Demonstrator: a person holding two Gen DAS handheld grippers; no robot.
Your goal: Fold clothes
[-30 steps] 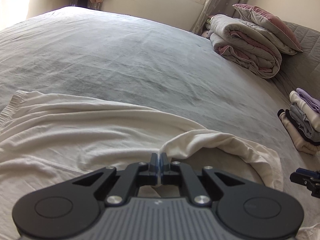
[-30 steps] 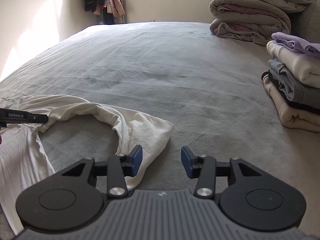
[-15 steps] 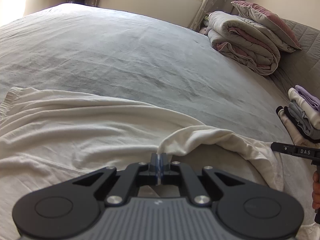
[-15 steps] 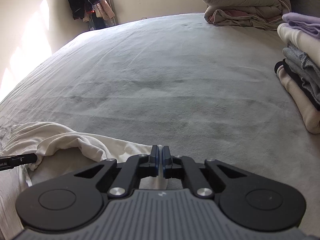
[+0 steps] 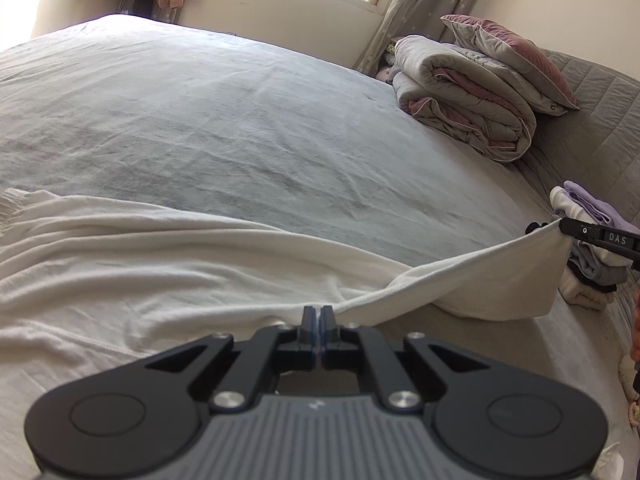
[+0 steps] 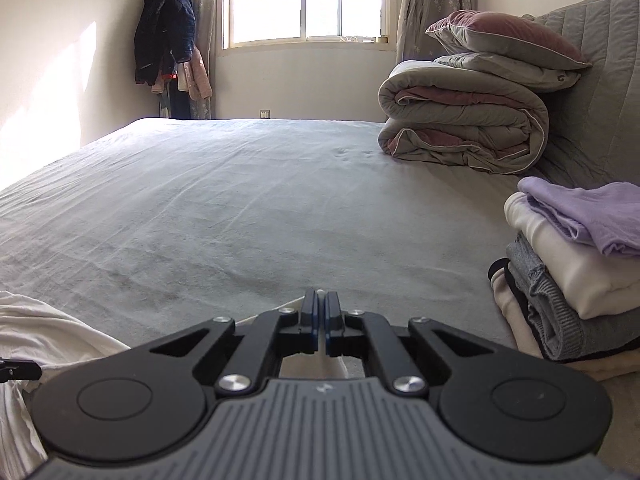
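White shirt fabric (image 5: 168,280) stretches taut across the lower frame, my left gripper (image 5: 318,316) and right gripper (image 6: 320,300) each clamped tight on its edge, above the grey bed (image 5: 240,120).

Bed: wide grey bedsheet (image 5: 240,128)
On it: cream soft garment (image 5: 120,280) (partly lifted), rolled grey-pink quilt (image 6: 464,120), stack of folded clothes (image 6: 576,280)

The thin jersey garment (image 5: 168,264) is plain cream-white. The bedsheet (image 6: 240,200) is pale grey. The rolled quilted duvet (image 6: 468,120) is grey outside, dusty mauve inside, with white piping. The folded stack (image 6: 568,276) runs lilac, cream, heathered grey, black-edged beige. Curtains (image 6: 434,8) are grey with small white stars.
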